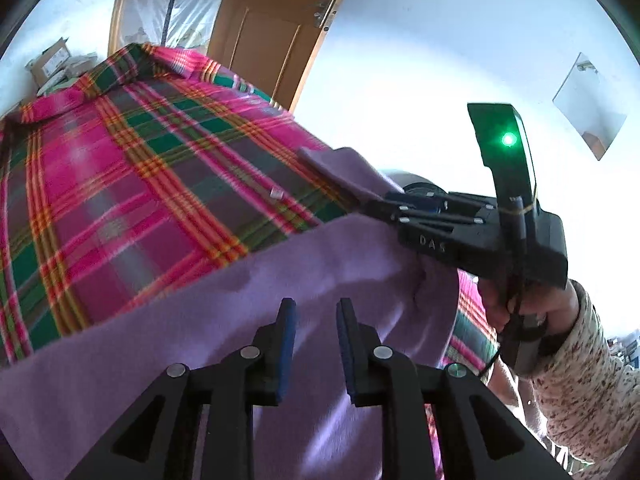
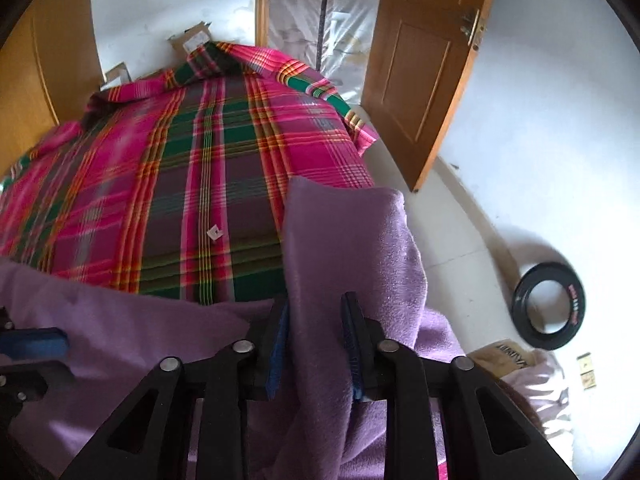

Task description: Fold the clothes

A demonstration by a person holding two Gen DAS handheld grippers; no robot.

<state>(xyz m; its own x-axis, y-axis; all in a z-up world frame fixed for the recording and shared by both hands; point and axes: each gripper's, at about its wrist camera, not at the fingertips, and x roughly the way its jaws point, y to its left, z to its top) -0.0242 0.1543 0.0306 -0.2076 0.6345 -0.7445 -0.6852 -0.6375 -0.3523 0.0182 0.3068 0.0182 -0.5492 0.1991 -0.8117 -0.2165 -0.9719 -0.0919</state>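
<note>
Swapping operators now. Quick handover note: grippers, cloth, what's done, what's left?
Left gripper: open, nothing between the fingers, hovering over the purple cloth.
Right gripper: a raised flap of the purple cloth stands between its fingers; they look closed on it, and the left wrist view shows it pinching the cloth edge.
The cloth lies along the near edge of the bed, on the plaid bedspread, with part draping off the right side.
Done: one corner lifted, fold just started.
Left: probably carry the flap across, lay it flat, then finish the remaining folds.
</note>
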